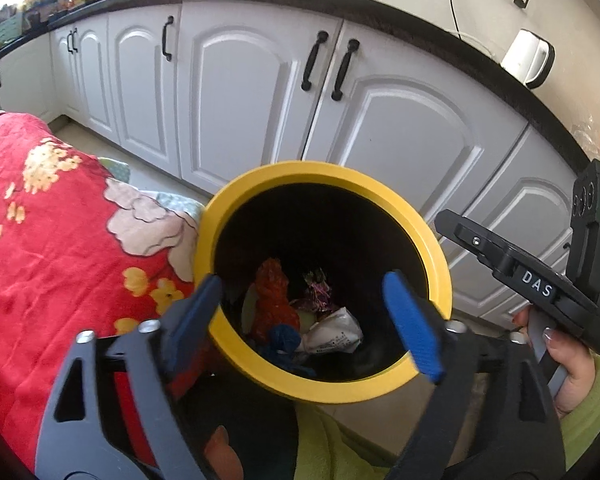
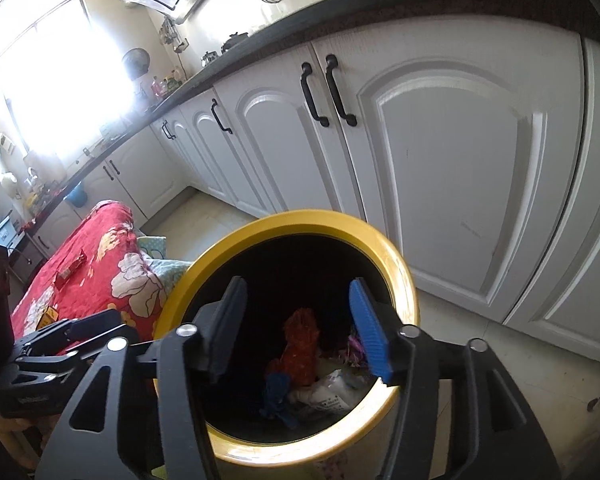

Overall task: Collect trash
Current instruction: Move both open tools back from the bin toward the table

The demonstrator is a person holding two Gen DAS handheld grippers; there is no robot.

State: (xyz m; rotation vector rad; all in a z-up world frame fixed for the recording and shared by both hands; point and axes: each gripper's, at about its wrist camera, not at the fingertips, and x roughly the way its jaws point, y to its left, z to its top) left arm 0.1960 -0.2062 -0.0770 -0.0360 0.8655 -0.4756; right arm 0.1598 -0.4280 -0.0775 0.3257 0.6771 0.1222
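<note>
Both grippers above the open bin, jaws spread and empty.
Left gripper (image 1: pixel 304 316) and right gripper (image 2: pixel 300 328) point down into the yellow-rimmed bin (image 1: pixel 436 248); collected trash (image 1: pixel 276 300) lies directly below; remaining wrappers (image 2: pixel 70 270) sit leftward on the red cloth (image 1: pixel 52 216), nearer the left hand.

Trash bin (image 1: pixel 436 240) on the floor, before a row of cabinet doors (image 1: pixel 256 92) under a countertop (image 1: pixel 380 12). Left of the bin, a cloth-covered table (image 1: pixel 52 232). In the bin: crumpled wrappers (image 1: pixel 272 300) and a paper packet (image 1: pixel 332 334). Both grippers (image 1: pixel 304 312) (image 2: pixel 296 332) hang above the bin mouth, jaws apart. Kettle (image 1: pixel 528 58) on the countertop, right.
</note>
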